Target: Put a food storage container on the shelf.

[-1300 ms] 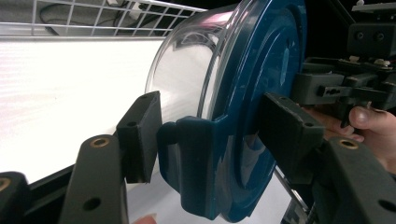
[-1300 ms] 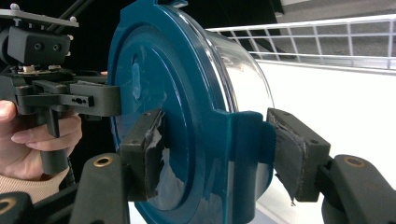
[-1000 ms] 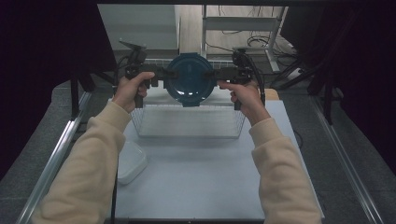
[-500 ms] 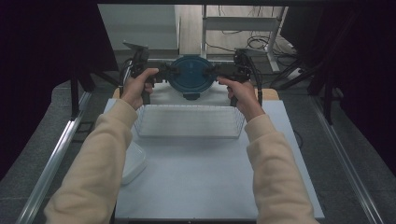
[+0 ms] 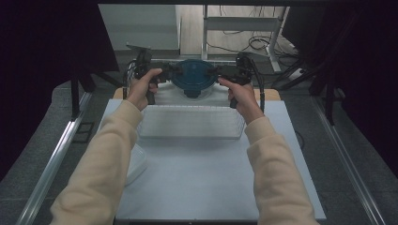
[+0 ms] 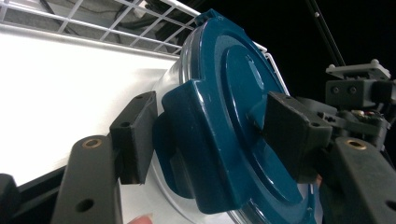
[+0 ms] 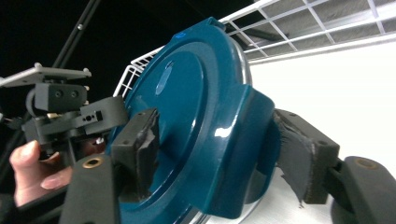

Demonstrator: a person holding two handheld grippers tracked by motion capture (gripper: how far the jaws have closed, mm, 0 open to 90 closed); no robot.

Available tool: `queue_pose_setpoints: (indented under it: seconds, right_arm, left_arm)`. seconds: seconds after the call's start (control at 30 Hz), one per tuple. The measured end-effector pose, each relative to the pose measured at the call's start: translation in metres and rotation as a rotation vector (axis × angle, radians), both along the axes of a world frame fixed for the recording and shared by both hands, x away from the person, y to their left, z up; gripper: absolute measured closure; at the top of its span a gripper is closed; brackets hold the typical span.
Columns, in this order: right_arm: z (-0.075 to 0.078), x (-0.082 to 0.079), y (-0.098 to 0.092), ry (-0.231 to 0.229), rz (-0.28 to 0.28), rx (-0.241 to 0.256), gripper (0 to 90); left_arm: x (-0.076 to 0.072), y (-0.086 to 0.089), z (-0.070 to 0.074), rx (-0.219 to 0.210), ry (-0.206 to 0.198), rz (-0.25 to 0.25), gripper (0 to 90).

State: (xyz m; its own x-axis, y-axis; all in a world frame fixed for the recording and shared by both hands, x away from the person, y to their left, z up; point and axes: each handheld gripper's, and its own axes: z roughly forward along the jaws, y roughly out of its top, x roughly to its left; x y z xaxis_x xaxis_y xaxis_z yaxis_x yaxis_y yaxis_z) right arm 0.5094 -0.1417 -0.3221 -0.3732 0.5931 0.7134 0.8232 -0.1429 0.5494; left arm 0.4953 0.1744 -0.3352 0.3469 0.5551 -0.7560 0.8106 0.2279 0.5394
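Observation:
A round clear container with a dark blue lid [image 5: 194, 76] is held up beyond the far edge of the wire rack, between both grippers. My left gripper [image 5: 167, 75] is shut on the lid's left clip tab; in the left gripper view its pads [image 6: 136, 136] clamp that tab of the blue lid [image 6: 233, 93]. My right gripper [image 5: 220, 73] is shut on the opposite tab, and in the right gripper view its pads [image 7: 140, 149] press the tab of the lid [image 7: 187, 102]. Each gripper view also catches the other gripper farther off: the right gripper [image 6: 359, 93], the left gripper [image 7: 70, 112].
A white wire rack [image 5: 190, 122] sits on the white table [image 5: 202, 183] just in front of the container. A pale rounded object [image 5: 136, 161] lies at the table's left edge. Metal rails run along both sides, with cables and a frame behind the table.
The container has moved a little away from me and its lid now faces the camera less. Both grippers have kept their hold and the arms reach farther forward.

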Motion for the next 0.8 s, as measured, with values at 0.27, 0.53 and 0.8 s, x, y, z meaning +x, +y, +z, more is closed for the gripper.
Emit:
queue_pose_setpoints:
  seconds: [0.27,0.53,0.8]
  right_arm:
    - [0.013,-0.022,0.01,-0.183,-0.058,-0.185,11.5]
    - [0.025,-0.066,-0.013,-0.366,0.012,-0.252,12.0]
    - [0.011,-0.129,-0.036,-0.504,0.084,-0.246,17.8]
  left_arm:
    - [-0.019,-0.004,0.015,0.139,-0.114,0.086,20.9]
    - [-0.081,-0.002,0.03,0.234,-0.259,0.051,20.6]
    - [-0.157,-0.002,0.01,0.259,-0.358,-0.057,22.5]
